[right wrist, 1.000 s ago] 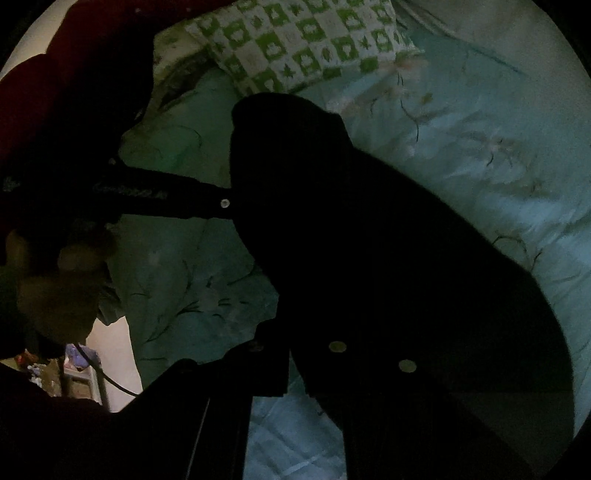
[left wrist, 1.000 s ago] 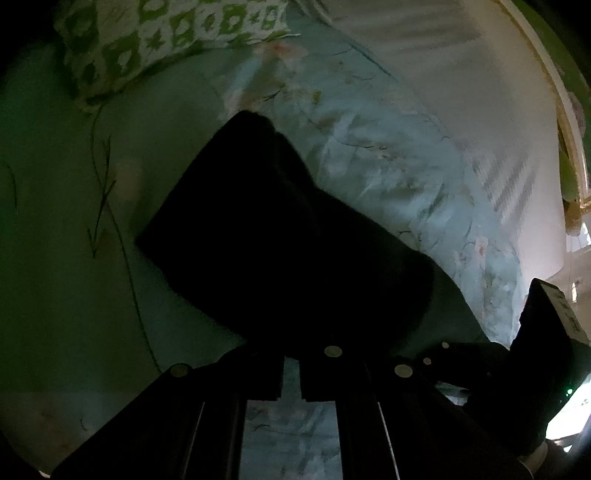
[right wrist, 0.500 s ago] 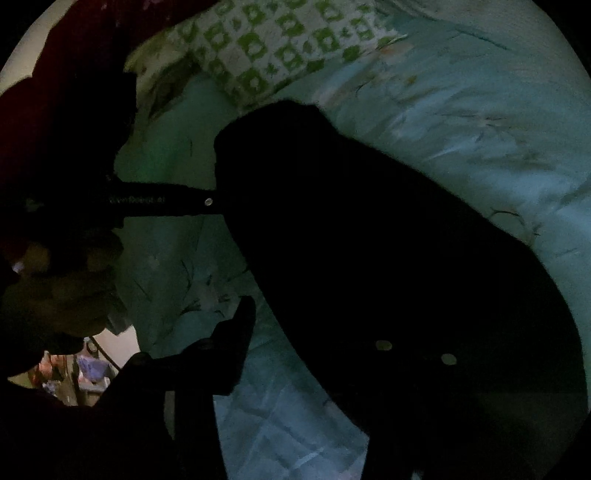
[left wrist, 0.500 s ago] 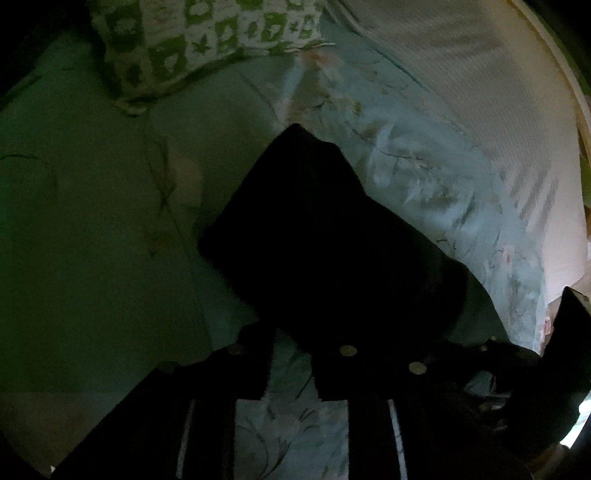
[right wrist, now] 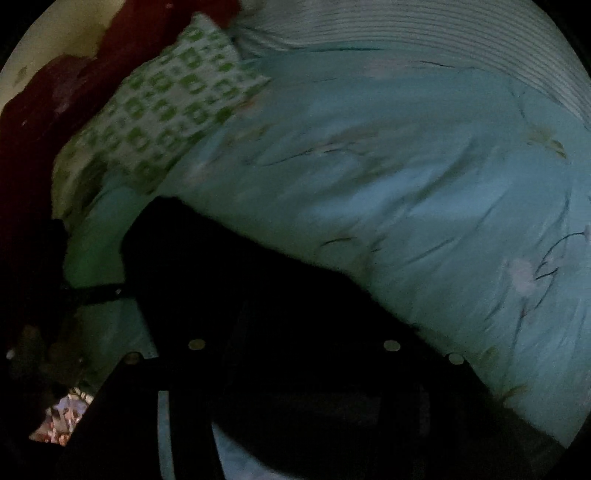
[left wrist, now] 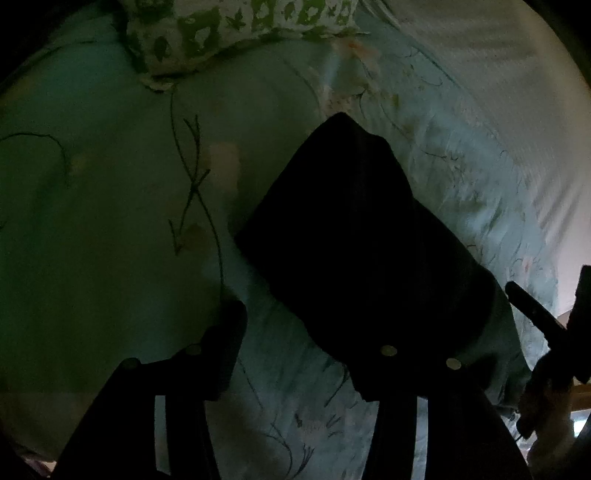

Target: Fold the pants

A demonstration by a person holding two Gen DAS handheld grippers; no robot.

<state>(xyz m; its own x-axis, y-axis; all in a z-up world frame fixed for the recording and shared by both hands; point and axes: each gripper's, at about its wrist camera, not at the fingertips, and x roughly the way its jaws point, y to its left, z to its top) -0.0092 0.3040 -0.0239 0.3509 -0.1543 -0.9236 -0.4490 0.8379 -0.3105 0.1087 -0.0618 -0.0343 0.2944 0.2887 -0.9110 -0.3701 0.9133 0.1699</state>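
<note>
The black pants (left wrist: 354, 236) lie folded on the pale blue flowered bedspread (left wrist: 110, 221), reaching away from me. My left gripper (left wrist: 306, 347) is open, its fingers spread wide at the near edge of the pants, the right finger over the dark cloth. In the right wrist view the pants (right wrist: 236, 280) fill the lower middle. My right gripper (right wrist: 295, 350) is open over them, its fingers wide apart and dark against the cloth. The right gripper also shows at the right edge of the left wrist view (left wrist: 546, 325).
A green and white patterned pillow (left wrist: 236, 26) lies at the head of the bed, also in the right wrist view (right wrist: 166, 103). A white striped sheet (right wrist: 424, 29) runs along the far side. Dark red cloth (right wrist: 74, 74) lies beyond the pillow. The scene is dim.
Both grippers have opened and let go of the pants. The left one has drawn back a little. The right one has swung right, and its view is blurred.
</note>
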